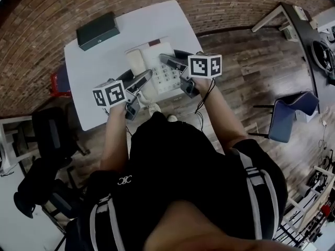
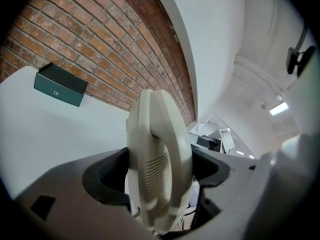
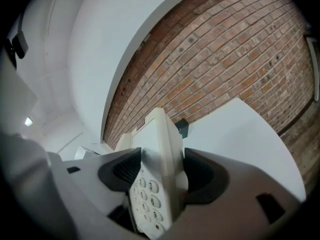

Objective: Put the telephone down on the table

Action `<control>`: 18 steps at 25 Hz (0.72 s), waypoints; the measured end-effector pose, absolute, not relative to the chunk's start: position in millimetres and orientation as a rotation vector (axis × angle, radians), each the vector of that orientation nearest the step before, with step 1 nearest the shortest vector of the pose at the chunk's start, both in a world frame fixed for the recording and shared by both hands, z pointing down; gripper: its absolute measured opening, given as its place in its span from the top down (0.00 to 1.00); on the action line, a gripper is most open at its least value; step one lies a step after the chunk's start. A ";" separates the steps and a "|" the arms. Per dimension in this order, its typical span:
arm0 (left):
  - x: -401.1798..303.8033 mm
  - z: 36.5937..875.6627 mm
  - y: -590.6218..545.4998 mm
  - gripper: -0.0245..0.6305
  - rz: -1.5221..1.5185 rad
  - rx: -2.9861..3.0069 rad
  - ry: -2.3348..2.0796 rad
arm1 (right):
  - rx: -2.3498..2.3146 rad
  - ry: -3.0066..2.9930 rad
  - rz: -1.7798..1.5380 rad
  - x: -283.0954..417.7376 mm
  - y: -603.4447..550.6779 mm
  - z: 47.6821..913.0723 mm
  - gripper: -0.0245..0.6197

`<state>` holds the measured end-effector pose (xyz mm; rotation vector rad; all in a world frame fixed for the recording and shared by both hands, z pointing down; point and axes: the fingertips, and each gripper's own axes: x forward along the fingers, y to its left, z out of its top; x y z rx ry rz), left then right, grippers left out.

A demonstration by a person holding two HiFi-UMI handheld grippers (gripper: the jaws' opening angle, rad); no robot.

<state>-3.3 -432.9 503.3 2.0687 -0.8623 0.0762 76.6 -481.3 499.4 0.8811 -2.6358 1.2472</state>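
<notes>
Head view: the telephone (image 1: 153, 67) is over the white table (image 1: 99, 67), between the left gripper (image 1: 142, 79) and the right gripper (image 1: 171, 63); I cannot tell whether it touches the tabletop. Left gripper view: the jaws, partly spread, pinch its handset side (cream, with a slotted grille). Right gripper view: the jaws clamp the keypad edge.
</notes>
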 end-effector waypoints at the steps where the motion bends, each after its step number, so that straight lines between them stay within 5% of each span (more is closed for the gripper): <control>1: -5.6 509.5 -441.9 0.36 0.083 2.057 -0.859 | 0.882 -2.625 1.253 74.1 -491.2 504.8 0.60; 18: -24.3 630.3 -541.4 0.36 0.179 1.809 -0.776 | 0.844 -2.320 1.575 56.7 -589.2 638.7 0.60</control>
